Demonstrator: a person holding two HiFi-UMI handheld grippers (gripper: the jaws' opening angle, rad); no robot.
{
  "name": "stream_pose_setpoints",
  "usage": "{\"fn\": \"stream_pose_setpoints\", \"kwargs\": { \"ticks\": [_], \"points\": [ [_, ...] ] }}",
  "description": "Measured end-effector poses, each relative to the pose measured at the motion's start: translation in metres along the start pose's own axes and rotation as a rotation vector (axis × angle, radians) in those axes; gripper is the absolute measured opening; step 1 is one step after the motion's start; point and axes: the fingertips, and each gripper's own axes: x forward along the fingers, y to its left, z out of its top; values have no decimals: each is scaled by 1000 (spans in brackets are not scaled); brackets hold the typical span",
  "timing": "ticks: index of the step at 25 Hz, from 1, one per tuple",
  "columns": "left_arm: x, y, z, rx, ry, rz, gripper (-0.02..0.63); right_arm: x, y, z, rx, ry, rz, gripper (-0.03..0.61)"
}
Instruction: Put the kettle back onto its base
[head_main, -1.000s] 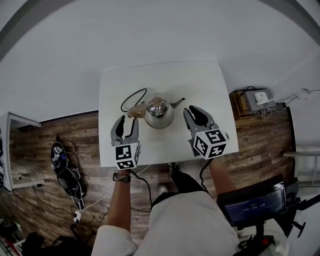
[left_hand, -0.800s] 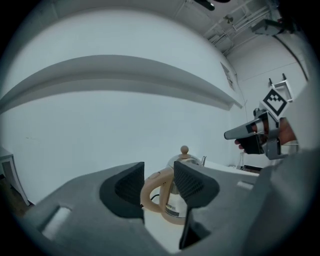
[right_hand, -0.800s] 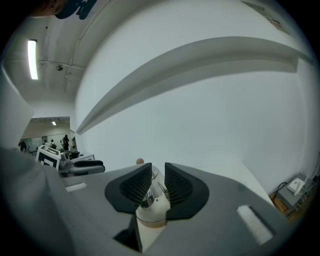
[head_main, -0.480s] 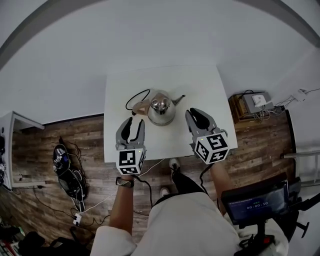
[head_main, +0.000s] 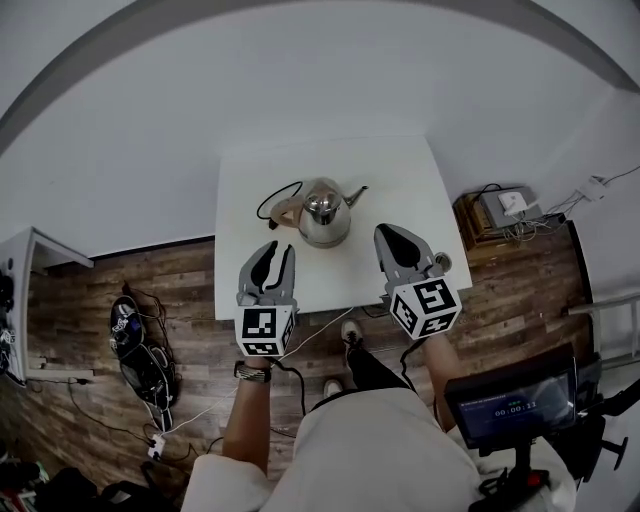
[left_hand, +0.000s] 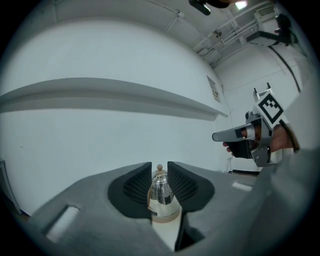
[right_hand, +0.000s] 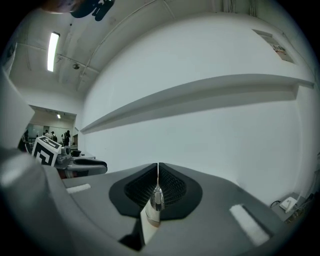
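Note:
A shiny steel kettle with a thin spout to the right stands upright mid-table on a tan round base. My left gripper hovers over the table's near edge, left of the kettle and apart from it. Its jaws are closing with nothing between them; the kettle shows far off through the gap. My right gripper hangs right of the kettle, also apart. Its jaws are closing and stand all but together, empty, with only a sliver of the kettle showing past them.
The white table stands against a white wall. A black cord loops on it left of the kettle. Bags and cables lie on the wooden floor at left, a box with devices at right, a screen low right.
Both grippers have drawn back from the kettle's sides toward the table's near edge and risen. Both pairs of jaws have narrowed, the right almost fully. The kettle has stayed put.

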Motion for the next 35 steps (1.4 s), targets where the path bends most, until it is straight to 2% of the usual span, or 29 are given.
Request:
{"fn": "stream_pose_setpoints", "kwargs": {
  "ticks": [6, 11, 15, 22, 35],
  "points": [
    [-47, -16, 25, -4, -43, -3, 29, -43, 32, 21, -30, -52, -11, 3],
    [-69, -24, 53, 35, -91, -1, 6, -63, 49, 41, -54, -96, -12, 3],
    [-70, -36, 78, 103, -134, -25, 6, -66, 51, 61, -74, -128, -10, 3],
    [-81, -39, 112, 111, -206, -33, 6, -74, 54, 79, -77, -154, -15, 2],
    [-76, -34, 116, 108, -207, -29, 6, -74, 56, 92, -89, -167, -20, 2]
  ]
}}
